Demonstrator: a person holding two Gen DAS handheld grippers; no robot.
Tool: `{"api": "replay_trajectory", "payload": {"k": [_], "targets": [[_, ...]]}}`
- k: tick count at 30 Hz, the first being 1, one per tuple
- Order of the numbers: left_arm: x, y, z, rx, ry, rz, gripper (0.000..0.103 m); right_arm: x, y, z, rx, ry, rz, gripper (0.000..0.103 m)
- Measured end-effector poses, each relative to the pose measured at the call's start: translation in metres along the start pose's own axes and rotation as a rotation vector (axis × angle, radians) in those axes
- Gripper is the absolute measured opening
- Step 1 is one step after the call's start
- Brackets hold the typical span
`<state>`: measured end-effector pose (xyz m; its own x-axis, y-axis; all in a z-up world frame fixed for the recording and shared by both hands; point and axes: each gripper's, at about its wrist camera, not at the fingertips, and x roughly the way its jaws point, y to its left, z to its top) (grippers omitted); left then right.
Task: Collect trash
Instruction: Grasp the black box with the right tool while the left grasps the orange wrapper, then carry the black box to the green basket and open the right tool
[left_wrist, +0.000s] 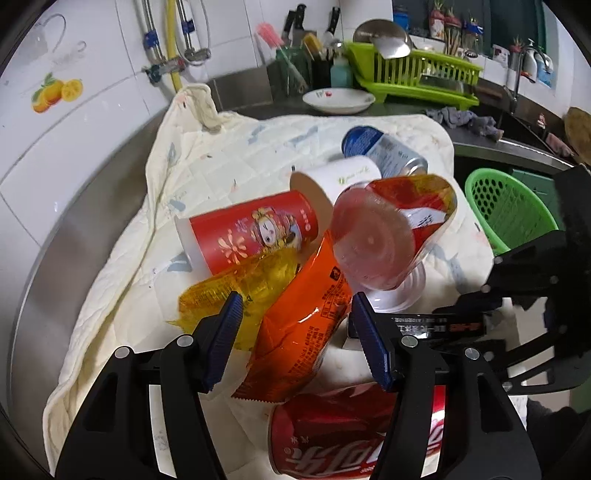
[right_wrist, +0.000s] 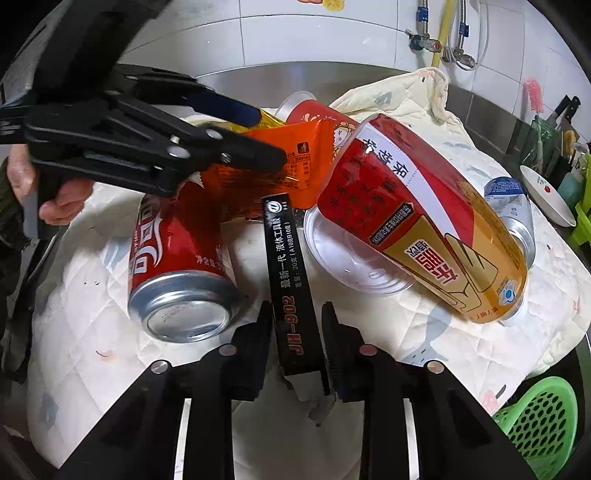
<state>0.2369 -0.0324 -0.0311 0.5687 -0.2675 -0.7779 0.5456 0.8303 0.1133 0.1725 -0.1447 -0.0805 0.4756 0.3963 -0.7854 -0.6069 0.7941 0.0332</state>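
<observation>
Trash lies piled on a cream quilted cloth (left_wrist: 122, 258). My left gripper (left_wrist: 295, 317) is open, its blue-padded jaws on either side of an orange snack wrapper (left_wrist: 306, 332); it also shows in the right wrist view (right_wrist: 258, 125). My right gripper (right_wrist: 297, 325) has its jaws on both sides of a narrow black box (right_wrist: 291, 295) printed JH-902, seemingly shut on it. A red cola can (right_wrist: 177, 266) lies left of the box. A tipped tea bottle (right_wrist: 424, 221), a red paper cup (left_wrist: 247, 229), a white cup (left_wrist: 343, 177) and a blue-white can (left_wrist: 384, 147) lie behind.
A green mesh basket (left_wrist: 509, 206) stands off the cloth's right edge; it also shows in the right wrist view (right_wrist: 543, 421). A white plate (left_wrist: 338, 99), a green dish rack (left_wrist: 417, 70) and a knife holder stand at the back. A tiled wall with pipes runs along the left.
</observation>
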Motion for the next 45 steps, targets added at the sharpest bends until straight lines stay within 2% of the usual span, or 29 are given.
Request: {"api": "replay_trajectory", "payload": {"k": [3, 9, 11, 13, 22, 38, 45], "targets": [[0.007, 0.001, -0.001, 0.001, 0.021, -0.010, 0.061, -0.003, 0.002, -0.002, -0.004, 0.000, 0.004, 0.022], [0.014, -0.008, -0.004, 0.034, 0.037, 0.016, 0.052, -0.009, 0.005, -0.007, 0.006, -0.008, 0.012, 0.019], [0.013, -0.011, -0.004, 0.042, 0.030, 0.016, 0.049, -0.009, 0.006, -0.009, 0.011, -0.012, 0.014, 0.018], [0.011, -0.013, -0.004, 0.042, 0.021, 0.018, 0.042, -0.011, 0.006, -0.010, 0.015, -0.018, 0.016, 0.018], [-0.003, -0.018, -0.005, 0.038, -0.014, 0.041, 0.031, -0.030, 0.004, -0.016, 0.049, -0.059, 0.017, 0.018], [-0.043, -0.005, -0.012, -0.075, -0.077, 0.069, 0.028, -0.074, 0.000, -0.035, 0.107, -0.130, 0.005, 0.018], [-0.071, -0.013, -0.004, -0.085, -0.138, 0.063, 0.028, -0.101, -0.015, -0.055, 0.154, -0.164, -0.046, 0.018]]}}
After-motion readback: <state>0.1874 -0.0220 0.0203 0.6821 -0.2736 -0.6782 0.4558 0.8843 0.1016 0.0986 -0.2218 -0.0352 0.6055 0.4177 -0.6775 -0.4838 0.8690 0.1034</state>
